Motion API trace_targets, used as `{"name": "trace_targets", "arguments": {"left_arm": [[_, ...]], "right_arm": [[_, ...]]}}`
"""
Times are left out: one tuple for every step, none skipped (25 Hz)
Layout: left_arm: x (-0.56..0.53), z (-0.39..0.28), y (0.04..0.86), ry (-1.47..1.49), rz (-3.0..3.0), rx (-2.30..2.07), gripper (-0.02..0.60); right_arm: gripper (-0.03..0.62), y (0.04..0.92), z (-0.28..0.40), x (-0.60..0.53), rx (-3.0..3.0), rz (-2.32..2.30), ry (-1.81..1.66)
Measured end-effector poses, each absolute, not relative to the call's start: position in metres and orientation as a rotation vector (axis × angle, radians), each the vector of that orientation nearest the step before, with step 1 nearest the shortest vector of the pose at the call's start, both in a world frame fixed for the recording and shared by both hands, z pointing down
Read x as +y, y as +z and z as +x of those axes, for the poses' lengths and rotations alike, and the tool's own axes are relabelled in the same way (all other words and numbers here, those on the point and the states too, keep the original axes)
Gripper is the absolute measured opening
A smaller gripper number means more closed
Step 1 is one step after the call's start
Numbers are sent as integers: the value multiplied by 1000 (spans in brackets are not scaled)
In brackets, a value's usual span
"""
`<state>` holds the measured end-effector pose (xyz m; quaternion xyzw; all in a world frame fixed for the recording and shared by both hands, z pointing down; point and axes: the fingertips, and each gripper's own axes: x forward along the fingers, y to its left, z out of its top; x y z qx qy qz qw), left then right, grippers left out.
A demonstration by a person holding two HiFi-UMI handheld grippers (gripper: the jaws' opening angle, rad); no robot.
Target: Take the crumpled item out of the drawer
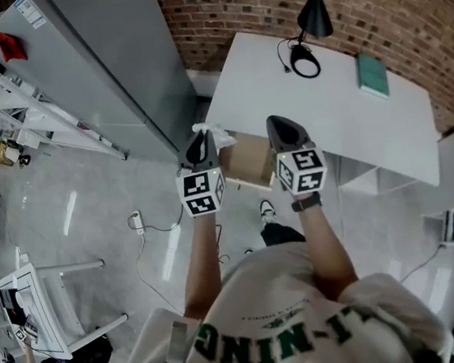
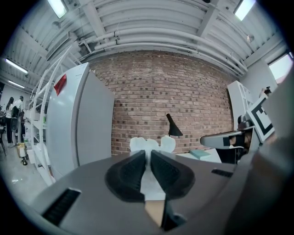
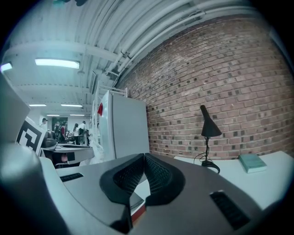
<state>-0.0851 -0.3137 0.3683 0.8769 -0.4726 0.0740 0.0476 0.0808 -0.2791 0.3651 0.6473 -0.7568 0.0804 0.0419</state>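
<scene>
The left tool is clenched on the crumpled white paper, lifted at frame centre above the open brown drawer under the white tabletop. The right tool is clenched and empty. The removal looks essentially done; setting the paper down may remain.

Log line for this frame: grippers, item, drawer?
left gripper shut on crumpled white item | right gripper shut, empty | drawer open under desk | item held up beside drawer
</scene>
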Motion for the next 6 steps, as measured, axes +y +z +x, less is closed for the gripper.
{"name": "trace_targets", "arguments": {"left_arm": [[-315,-82,371,232,2671,-1439,28],[-317,-79,375,235,2663,-1436,28],[-319,-75,379,236,2653,-1433,28],[-322,-72,383,236,2639,-1430,28],[-325,-68,387,234,2624,-1426,28],[-329,-64,392,233,2609,-1423,28]], "right_arm": [[5,367,84,-280,-2319,1982,249],[5,368,86,-282,-2321,1982,251],[5,369,89,-284,-2323,1981,252],[5,370,92,-287,-2324,1981,253],[5,371,95,-290,-2324,1980,253],[5,372,98,-293,-2324,1980,253]]}}
